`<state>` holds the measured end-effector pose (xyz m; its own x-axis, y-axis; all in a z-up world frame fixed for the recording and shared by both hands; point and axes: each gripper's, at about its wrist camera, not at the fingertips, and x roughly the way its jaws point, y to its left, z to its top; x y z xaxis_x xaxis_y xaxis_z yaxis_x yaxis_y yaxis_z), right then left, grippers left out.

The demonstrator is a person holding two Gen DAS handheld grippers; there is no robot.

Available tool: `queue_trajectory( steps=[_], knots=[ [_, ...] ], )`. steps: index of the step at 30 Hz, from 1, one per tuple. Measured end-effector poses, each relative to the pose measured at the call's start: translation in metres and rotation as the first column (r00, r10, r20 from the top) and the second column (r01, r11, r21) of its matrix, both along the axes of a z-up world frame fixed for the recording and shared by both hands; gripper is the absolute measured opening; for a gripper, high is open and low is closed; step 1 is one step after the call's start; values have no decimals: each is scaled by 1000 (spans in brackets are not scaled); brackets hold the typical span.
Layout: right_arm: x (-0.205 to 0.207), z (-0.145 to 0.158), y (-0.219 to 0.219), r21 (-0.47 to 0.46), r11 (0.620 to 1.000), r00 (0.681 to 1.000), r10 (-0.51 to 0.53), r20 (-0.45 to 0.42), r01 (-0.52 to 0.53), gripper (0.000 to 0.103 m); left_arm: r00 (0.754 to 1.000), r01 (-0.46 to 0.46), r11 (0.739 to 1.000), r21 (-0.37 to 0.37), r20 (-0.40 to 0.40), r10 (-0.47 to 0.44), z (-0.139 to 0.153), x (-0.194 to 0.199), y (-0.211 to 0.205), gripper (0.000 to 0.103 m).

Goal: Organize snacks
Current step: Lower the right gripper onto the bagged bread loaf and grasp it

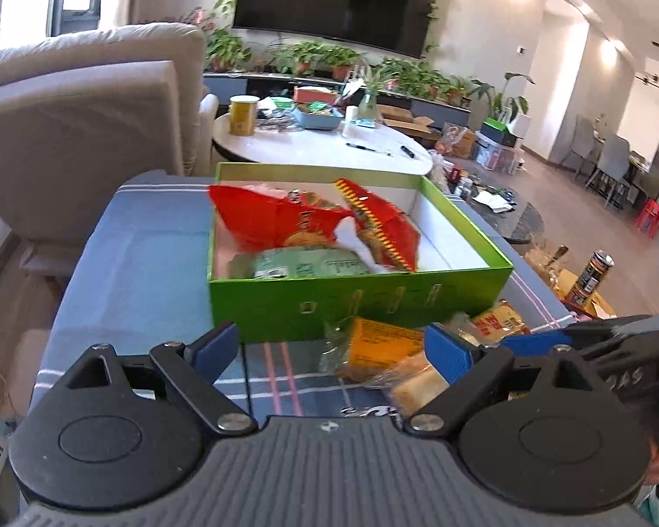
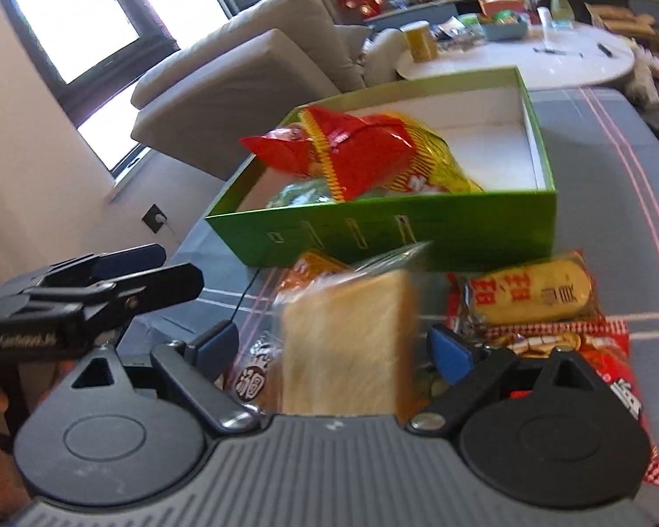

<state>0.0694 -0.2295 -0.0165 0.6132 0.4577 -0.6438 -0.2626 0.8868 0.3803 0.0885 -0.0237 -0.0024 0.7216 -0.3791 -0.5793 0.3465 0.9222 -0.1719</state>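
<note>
Bread pack [image 2: 347, 342]: a clear bag of sliced bread stands between the pads of the right hand-held gripper [image 2: 334, 347], on the table just in front of the green box [image 2: 417, 224].
How it handles: light and very soft. A hard squeeze would squash it, and the plastic bag looks slippery.
Where to hold: across the flat sides of the loaf, near the middle, with a gentle pinch.
Right hand-held gripper: its jaws sit half wide around the bread. The picture is blurry here, so I cannot tell if the pads really press on it.
Left hand-held gripper [image 1: 331, 349]: wide apart and holding nothing. It hangs over the table cloth [image 1: 145, 263], near the orange snack pack [image 1: 384, 344].
Green box: it already holds red snack bags [image 1: 276, 219] and a green pack [image 1: 303, 263]. Its right side is bare and white.
Other snacks: a yellow cake pack [image 2: 531, 292] and a red checked pack [image 2: 593, 342] lie beside the bread, outside the box.
Next step, I think: lift the bread into the bare side of the box.
</note>
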Motion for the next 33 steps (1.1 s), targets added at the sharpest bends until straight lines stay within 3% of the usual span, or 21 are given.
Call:
queue_trajectory(
  steps=[6, 19, 22, 28, 33],
  knots=[
    [-2, 7, -21, -10, 995, 995, -97, 29, 98, 86, 995, 95, 995, -23, -23, -96, -3, -6, -5, 91],
    [-16, 11, -5, -42, 999, 999, -33, 42, 35, 85, 945, 315, 949, 13, -96, -313, -24, -33, -40, 87],
    [-14, 6, -1, -53, 998, 999, -24, 20, 25, 85, 938, 337, 941, 32, -96, -333, -27, -37, -46, 87],
    [-15, -2, 2, -57, 998, 1000, -6, -21, 5, 85, 927, 350, 936, 36, -157, -341, -39, -32, -53, 70],
    [-15, -12, 4, -52, 999, 999, 3, -53, -6, 85, 930, 341, 939, 37, -158, -331, -41, -31, -54, 68]
  ],
)
